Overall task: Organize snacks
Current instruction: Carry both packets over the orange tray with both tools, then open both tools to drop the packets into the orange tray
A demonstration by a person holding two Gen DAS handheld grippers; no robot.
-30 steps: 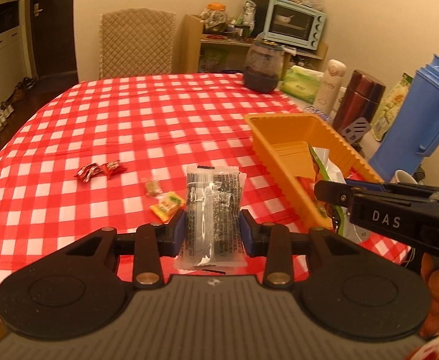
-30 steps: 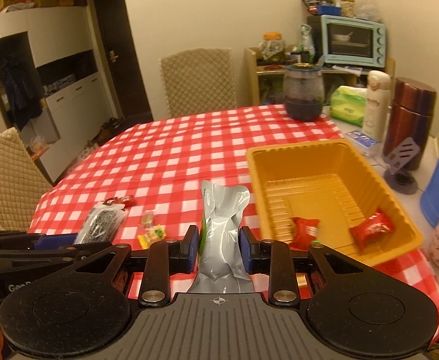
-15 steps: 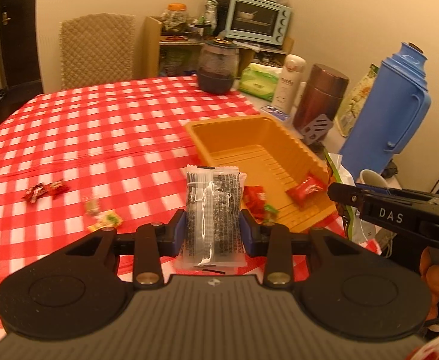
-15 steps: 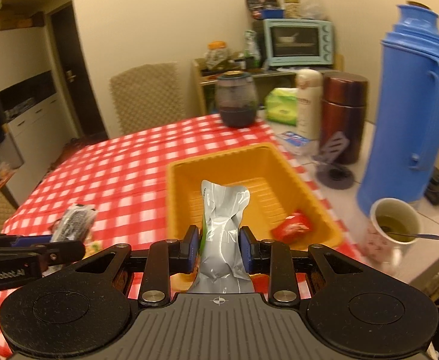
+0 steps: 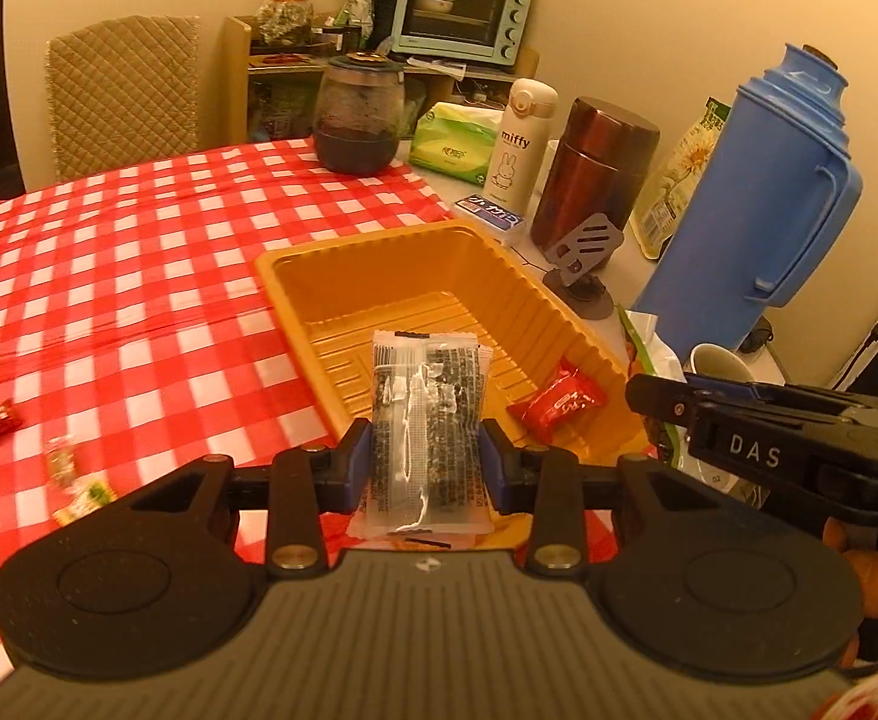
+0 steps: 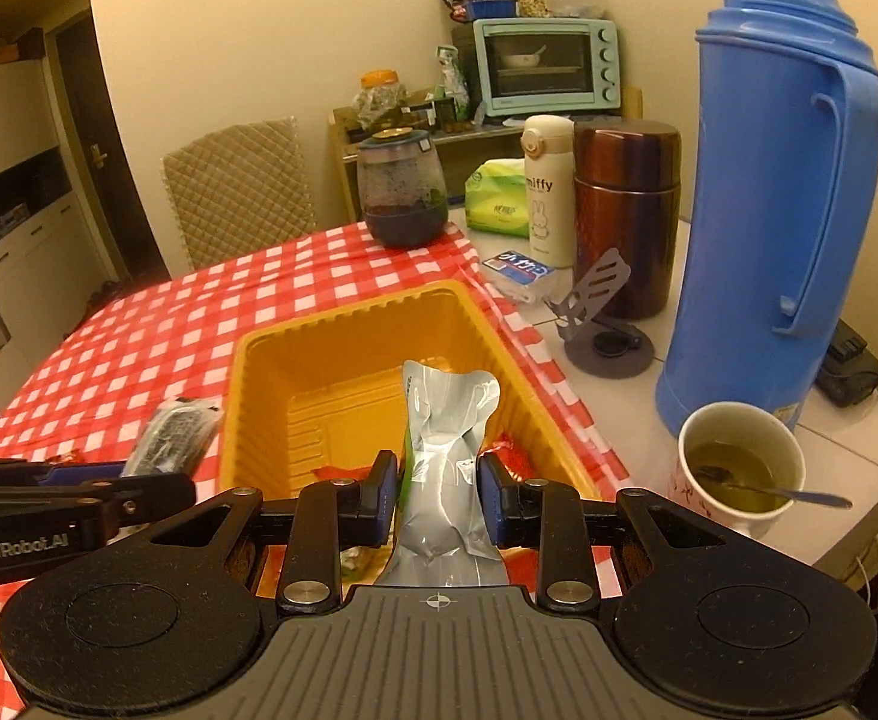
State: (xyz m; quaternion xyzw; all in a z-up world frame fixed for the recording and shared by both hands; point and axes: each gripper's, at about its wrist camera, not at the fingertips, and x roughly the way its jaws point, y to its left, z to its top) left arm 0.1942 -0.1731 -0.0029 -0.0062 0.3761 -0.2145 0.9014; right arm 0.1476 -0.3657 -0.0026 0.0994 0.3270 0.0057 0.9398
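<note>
Left gripper (image 5: 425,468) clamped on clear dark packet (image 5: 425,432), held upright over near edge of orange tray (image 5: 342,276). Red snack (image 5: 559,402) lies in tray's near right corner. Right gripper (image 5: 655,397) at right with green-white packet (image 5: 649,348). Small candies (image 5: 75,480) on checkered cloth (image 5: 108,276), far left.

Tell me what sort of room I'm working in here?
Most likely a home dining area: a table under a red checked tablecloth, a small toaster oven on a shelf behind, and a blue thermos beside a cup of tea.
</note>
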